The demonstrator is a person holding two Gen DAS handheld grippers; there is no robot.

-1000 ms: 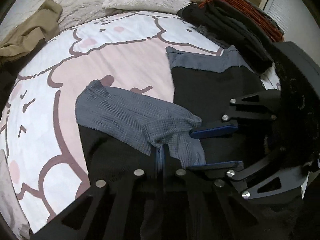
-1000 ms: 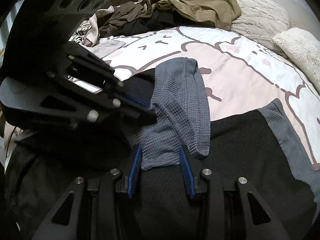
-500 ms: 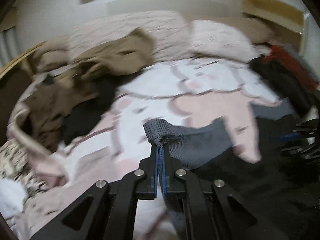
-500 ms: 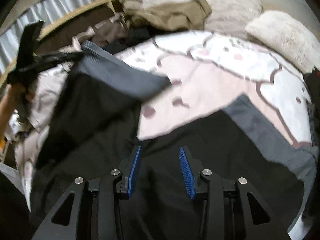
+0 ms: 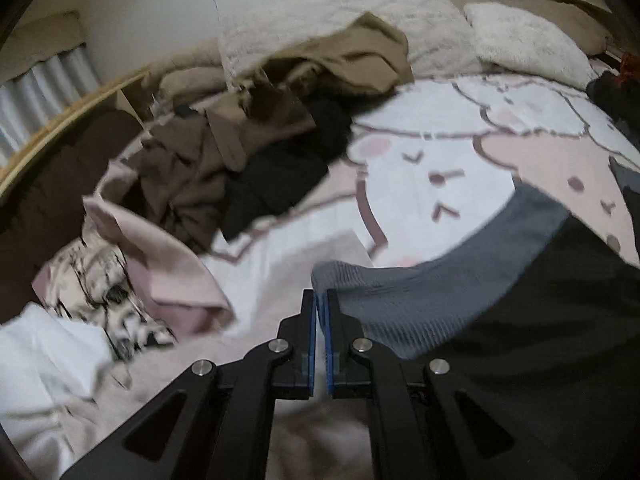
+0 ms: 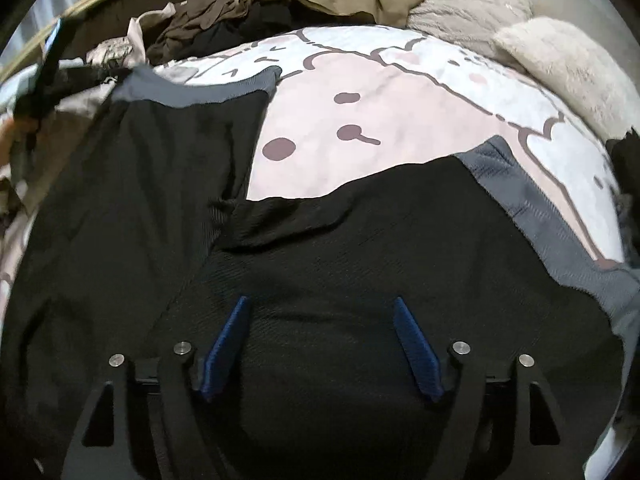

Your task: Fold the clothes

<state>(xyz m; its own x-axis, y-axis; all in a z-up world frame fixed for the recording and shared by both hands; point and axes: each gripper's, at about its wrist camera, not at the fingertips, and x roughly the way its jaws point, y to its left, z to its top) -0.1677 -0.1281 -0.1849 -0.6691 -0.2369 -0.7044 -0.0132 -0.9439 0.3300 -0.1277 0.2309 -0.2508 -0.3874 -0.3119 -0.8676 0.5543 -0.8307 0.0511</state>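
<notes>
Left gripper [image 5: 319,320] pinches the grey cuff [image 5: 332,276], drawing the black sleeve [image 6: 132,184] leftward; right gripper [image 6: 320,344], jaws just spread and empty, should pin the garment body [image 6: 360,260] flat

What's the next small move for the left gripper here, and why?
Probably lower the grey cuff flat onto the bedspread and let go. The left gripper is shut on it, with that leg of the black garment drawn out sideways. The right gripper has just been opening, empty above the cloth.
</notes>
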